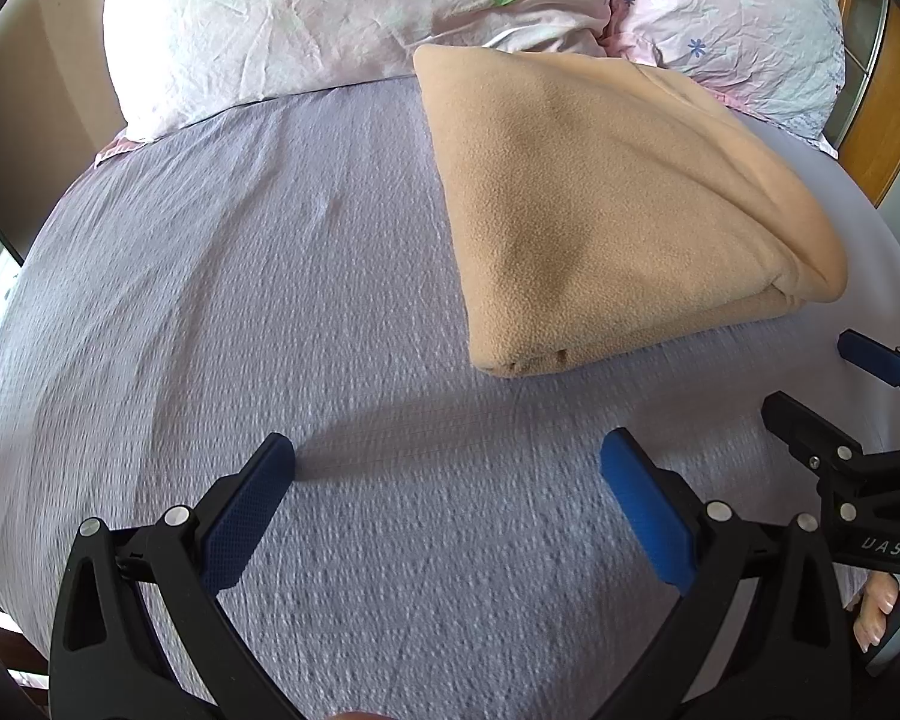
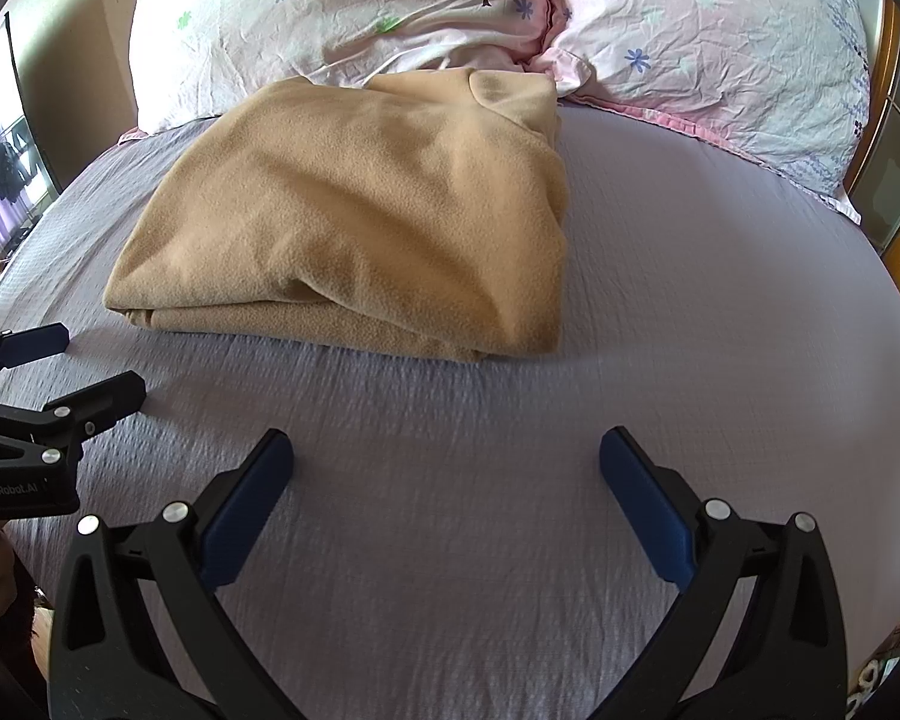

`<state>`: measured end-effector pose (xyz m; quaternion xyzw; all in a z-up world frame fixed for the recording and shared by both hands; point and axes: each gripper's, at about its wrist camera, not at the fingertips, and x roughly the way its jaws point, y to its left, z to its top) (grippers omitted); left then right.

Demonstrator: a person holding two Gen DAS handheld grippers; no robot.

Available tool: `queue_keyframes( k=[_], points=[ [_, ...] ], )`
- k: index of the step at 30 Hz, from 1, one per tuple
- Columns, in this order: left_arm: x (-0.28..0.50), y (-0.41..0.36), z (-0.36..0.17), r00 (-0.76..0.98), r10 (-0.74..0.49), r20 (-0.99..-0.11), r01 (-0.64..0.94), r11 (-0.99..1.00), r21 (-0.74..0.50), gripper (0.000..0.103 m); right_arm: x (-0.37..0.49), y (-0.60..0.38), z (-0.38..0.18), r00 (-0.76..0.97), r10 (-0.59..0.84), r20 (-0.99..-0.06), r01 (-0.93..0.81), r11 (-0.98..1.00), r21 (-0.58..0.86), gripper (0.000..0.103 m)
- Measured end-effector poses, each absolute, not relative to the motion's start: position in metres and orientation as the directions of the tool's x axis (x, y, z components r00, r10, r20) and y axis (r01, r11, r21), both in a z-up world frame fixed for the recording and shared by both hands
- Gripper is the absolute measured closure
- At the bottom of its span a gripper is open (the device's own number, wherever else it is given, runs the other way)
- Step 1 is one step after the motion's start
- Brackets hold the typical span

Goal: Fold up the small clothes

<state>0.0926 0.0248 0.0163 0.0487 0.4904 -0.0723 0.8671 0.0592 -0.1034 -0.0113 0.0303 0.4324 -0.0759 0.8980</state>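
A tan fleece garment (image 1: 606, 204) lies folded into a thick rectangle on the lilac bed sheet (image 1: 270, 312), just below the pillows. It also shows in the right wrist view (image 2: 366, 216). My left gripper (image 1: 447, 468) is open and empty, over bare sheet in front and to the left of the garment. My right gripper (image 2: 447, 468) is open and empty, in front and to the right of it. Each gripper shows at the edge of the other's view: the right gripper (image 1: 822, 384) and the left gripper (image 2: 84, 366), both with jaws apart.
Two floral pillows (image 1: 330, 18) (image 2: 720, 42) lie against the head of the bed. A wooden bed frame (image 1: 894, 114) runs along the right side. A wall and a window with hanging clothes (image 2: 6, 168) are at the far left.
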Motion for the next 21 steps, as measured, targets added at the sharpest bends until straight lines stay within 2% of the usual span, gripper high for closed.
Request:
queue_keyframes(
  k=[21],
  points=[
    [0.0915, 0.025, 0.0163, 0.507, -0.071, -0.859, 0.167, 0.986, 0.017, 0.001, 0.0593, -0.103, -0.0115, 0.615, -0.111, -0.781, 0.164, 0.986, -0.011, 0.002]
  ],
)
